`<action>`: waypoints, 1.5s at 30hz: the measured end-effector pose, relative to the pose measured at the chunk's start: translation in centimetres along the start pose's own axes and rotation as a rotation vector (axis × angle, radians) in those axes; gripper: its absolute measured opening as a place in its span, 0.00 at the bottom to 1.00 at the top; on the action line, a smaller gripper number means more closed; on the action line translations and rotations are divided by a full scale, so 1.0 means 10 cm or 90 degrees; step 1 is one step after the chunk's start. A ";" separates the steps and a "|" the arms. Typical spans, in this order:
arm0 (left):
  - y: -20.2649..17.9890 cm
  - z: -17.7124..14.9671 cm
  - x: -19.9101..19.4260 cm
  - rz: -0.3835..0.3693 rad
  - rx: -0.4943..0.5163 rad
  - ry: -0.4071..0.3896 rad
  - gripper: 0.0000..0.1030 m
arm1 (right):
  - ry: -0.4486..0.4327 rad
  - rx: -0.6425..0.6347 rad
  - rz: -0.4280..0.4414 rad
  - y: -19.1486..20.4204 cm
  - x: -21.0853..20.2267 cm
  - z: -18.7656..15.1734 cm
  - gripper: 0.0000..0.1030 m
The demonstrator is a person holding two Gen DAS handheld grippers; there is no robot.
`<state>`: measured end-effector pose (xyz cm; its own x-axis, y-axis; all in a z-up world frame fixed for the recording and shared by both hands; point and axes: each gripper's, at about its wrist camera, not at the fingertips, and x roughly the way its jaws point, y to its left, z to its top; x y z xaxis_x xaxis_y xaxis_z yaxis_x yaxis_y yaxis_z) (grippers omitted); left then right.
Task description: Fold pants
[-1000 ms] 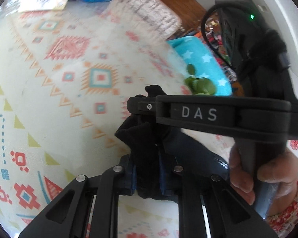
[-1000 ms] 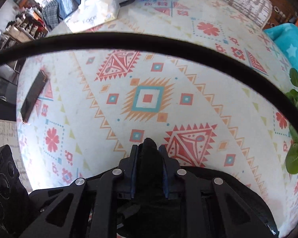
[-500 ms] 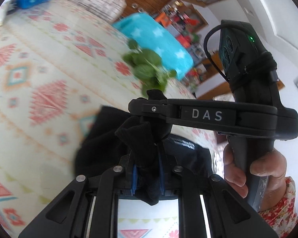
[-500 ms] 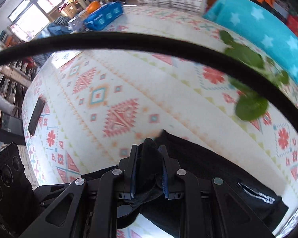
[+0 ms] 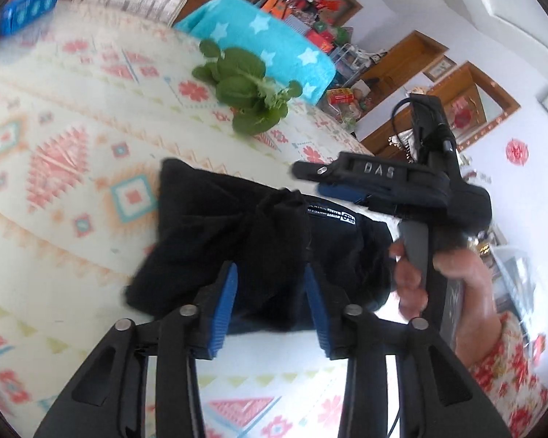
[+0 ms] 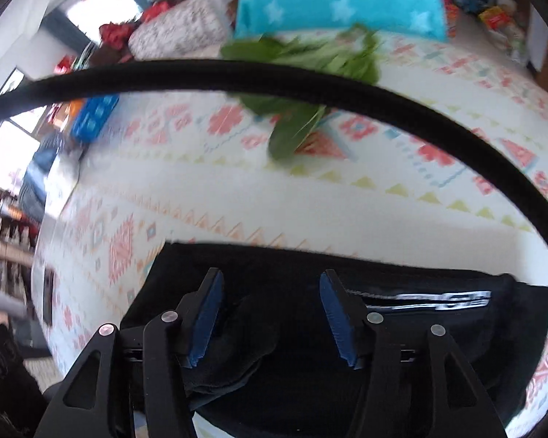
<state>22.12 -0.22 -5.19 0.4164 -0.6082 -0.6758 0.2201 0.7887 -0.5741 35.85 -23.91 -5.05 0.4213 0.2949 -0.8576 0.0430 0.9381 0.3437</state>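
The black pants point(image 5: 208, 233) lie folded in a thick bundle on the patterned tablecloth point(image 5: 54, 153), with a white printed label on the right part. My left gripper point(image 5: 270, 277) is open, its blue pads on either side of a raised bunch of the cloth. The pants also show in the right wrist view point(image 6: 402, 328), where my right gripper point(image 6: 270, 288) is open just above them. In the left wrist view the right gripper point(image 5: 350, 189) hovers over the bundle's right end.
A bunch of green leafy vegetable point(image 5: 248, 91) lies on the table beyond the pants; it also shows in the right wrist view point(image 6: 310, 73). A turquoise star-patterned chair back point(image 5: 259, 40) stands behind it. A blue pack point(image 5: 25, 11) sits far left. A black cable point(image 6: 310, 84) crosses the right view.
Both grippers have opened and let go of the pants. The pants, carried over the table before, now lie folded on it near the vegetable.
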 end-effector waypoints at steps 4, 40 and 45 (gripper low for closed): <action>0.10 -0.04 -0.28 0.020 0.008 -0.009 0.45 | -0.058 -0.005 -0.023 0.18 -0.30 -0.02 0.58; 0.40 0.09 0.46 0.146 0.035 0.068 0.46 | 0.076 -0.107 -0.106 0.47 0.30 -0.45 0.23; 0.32 0.06 0.55 0.164 0.069 0.085 0.47 | 0.073 -0.074 -0.162 0.38 0.44 -0.33 0.47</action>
<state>25.63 -1.00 -10.47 0.3523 -0.3874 -0.8520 0.2180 0.9192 -0.3278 34.94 -18.47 -8.81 0.3051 0.0595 -0.9505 0.0271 0.9971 0.0711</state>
